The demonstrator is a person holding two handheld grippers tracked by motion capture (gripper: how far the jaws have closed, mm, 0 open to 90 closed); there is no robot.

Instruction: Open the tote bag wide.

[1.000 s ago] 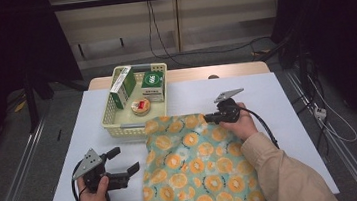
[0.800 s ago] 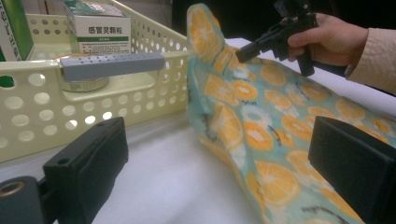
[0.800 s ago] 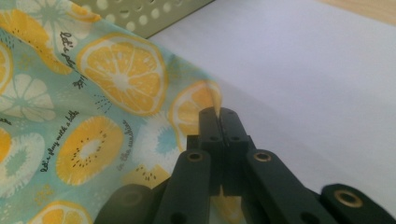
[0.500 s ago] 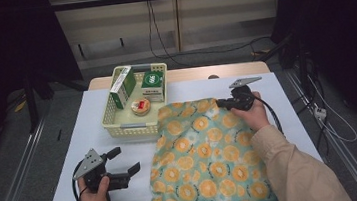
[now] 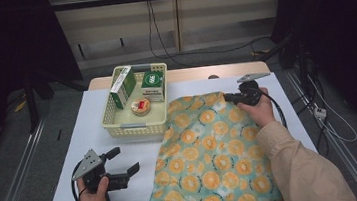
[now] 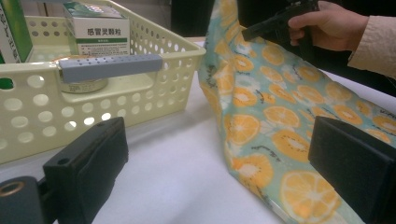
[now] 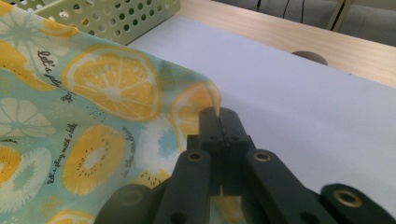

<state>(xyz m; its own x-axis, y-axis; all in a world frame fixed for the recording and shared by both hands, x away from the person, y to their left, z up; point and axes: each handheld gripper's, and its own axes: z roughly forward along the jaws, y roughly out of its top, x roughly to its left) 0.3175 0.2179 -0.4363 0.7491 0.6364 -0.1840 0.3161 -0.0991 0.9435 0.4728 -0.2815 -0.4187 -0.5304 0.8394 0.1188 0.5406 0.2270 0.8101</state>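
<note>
A teal cloth (image 5: pixel 213 162) printed with orange slices lies over the right half of the white table and hangs off the near edge. My right gripper (image 5: pixel 229 96) is shut on its far corner and holds that corner just above the table. In the right gripper view the shut jaws (image 7: pixel 219 116) pinch the cloth's (image 7: pixel 93 93) edge. My left gripper (image 5: pixel 124 160) rests open near the front left, beside the cloth's left edge and apart from it. In the left gripper view its wide jaws frame the cloth (image 6: pixel 261 121), with the right gripper (image 6: pixel 275 25) farther off.
A pale yellow perforated basket (image 5: pixel 134 130) stands at the back left, touching the cloth's far left edge; it holds two green-and-white boxes (image 5: pixel 152 85) and a small round tin (image 5: pixel 140 106). The basket (image 6: pixel 93 93) is close ahead of the left gripper. Bare white tabletop (image 5: pixel 70 142) lies left.
My right gripper has moved away and to the right with the cloth's corner, drawing the cloth out longer and flatter across the table. The left gripper has stayed put.
</note>
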